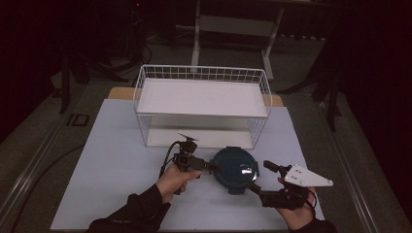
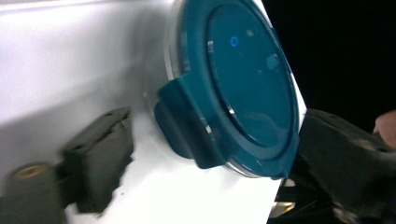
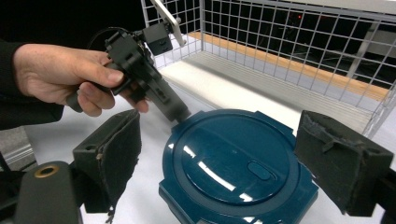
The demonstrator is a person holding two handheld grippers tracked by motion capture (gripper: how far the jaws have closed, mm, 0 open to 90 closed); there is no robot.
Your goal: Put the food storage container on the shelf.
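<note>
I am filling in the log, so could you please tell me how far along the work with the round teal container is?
Early stage. The teal container sits lid-on upon the white mat, in front of the wire rack, whose shelves hold nothing. In hand: the left gripper touches its left rim, while the right gripper stands open at its right edge, not yet closed. Gripping and moving it remain.

Left claw (image 1: 212,166) — held in the person's left hand (image 1: 171,180), forearm in a dark sleeve entering from the bottom edge; it points toward the right claw, jaws close together at the tip (their exact gap cannot be told). Right claw (image 1: 261,175) — held in the right hand (image 1: 297,213), grey three-cornered plate on top; its jaws stand wide apart, angled toward the left claw, both low over the counter.
</note>
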